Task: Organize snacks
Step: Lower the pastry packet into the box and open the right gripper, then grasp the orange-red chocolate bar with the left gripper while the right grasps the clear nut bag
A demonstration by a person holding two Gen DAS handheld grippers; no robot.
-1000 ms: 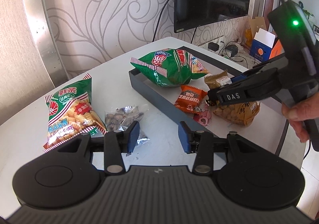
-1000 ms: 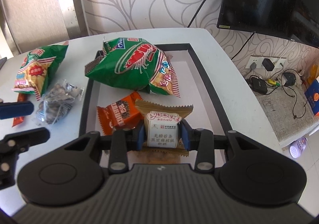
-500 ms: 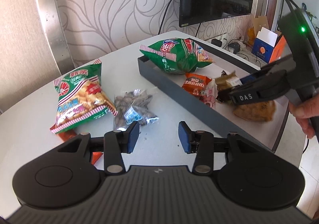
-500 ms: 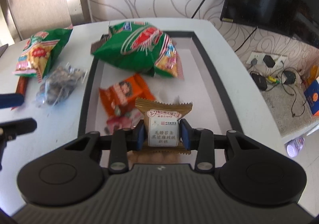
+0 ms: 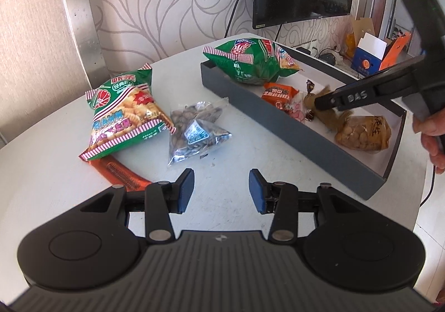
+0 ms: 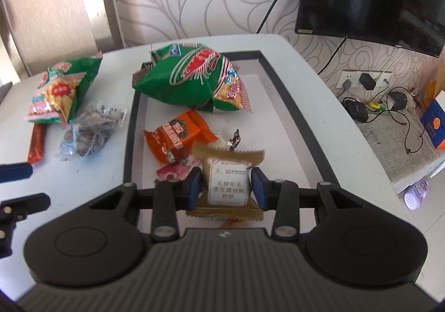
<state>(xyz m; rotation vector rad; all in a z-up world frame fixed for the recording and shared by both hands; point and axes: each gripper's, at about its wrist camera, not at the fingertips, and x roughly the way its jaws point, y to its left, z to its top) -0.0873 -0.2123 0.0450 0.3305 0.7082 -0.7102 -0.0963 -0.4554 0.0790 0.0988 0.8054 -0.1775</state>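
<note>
Right gripper (image 6: pixel 225 185) sits low over the near end of the grey tray (image 6: pixel 289 106), jaws parted. Tan cake packet (image 6: pixel 226 182) stands between the blue pads; a sliver of gap shows on each side, so contact is doubtful and I cannot tell whether anything still grips it. Packet's upper seal is blurred.

Beyond it in the tray: pink candy (image 6: pixel 173 171) and a twisted foil sweet (image 6: pixel 234 141) just beside the packet, orange snack pack (image 6: pixel 179 138) next out, large green shrimp-chip bag (image 6: pixel 194 80) at the far end, overhanging the rim.

Left gripper (image 5: pixel 221 190) is spread wide, holding nothing, above the bare white table (image 5: pixel 41 173). Ahead of it lie a clear bag of nuts (image 5: pixel 196 132), a green prawn-cracker bag (image 5: pixel 123 114) and, tucked under that, an orange-red wrapper (image 5: pixel 116 171), all outside the tray.

Left view alone shows a yellowish bag of peanuts (image 5: pixel 363 132) at the tray's near end, hidden under the gripper body in the right view, and the right gripper from the side with the hand (image 5: pixel 432 137) on its handle. Right view alone shows the packet's white label.
</note>
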